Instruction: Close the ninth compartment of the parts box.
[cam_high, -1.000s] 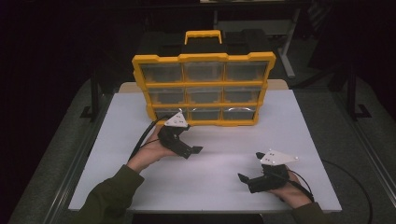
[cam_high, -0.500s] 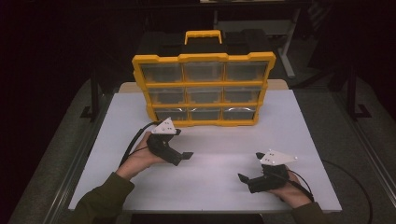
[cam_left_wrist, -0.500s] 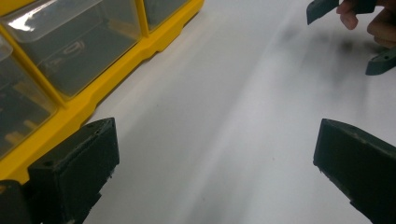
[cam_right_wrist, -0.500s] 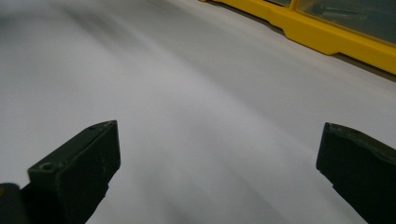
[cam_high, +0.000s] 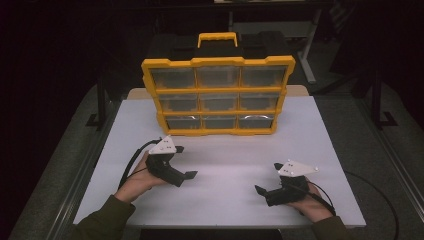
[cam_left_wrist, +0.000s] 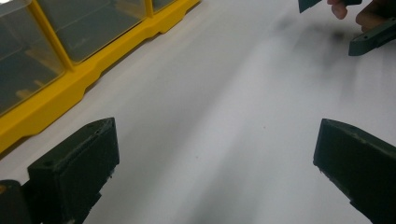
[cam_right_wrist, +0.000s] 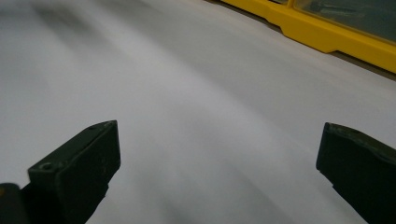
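Note:
A yellow organizer case (cam_high: 218, 95) with clear drawers and a top handle stands upright at the back middle of the white table (cam_high: 220, 150). My left gripper (cam_high: 186, 162) rests low over the table in front of the case's left side, jaws wide open and empty. Near the front right, my right gripper (cam_high: 266, 177) is also open and empty. In the left gripper view, the open left gripper (cam_left_wrist: 215, 140) faces bare table, with the case (cam_left_wrist: 70, 88) at upper left and the other gripper (cam_left_wrist: 373, 39) at top right. The right gripper (cam_right_wrist: 217, 140) sees the case's base (cam_right_wrist: 327, 32).
Bare white tabletop lies between the two grippers and in front of the case. Cables trail from both grippers toward the table's front corners. Dark floor and black stands surround the table edges.
My left gripper has drawn back from the case's bottom row toward the front left of the table. The right gripper has stayed where it was.

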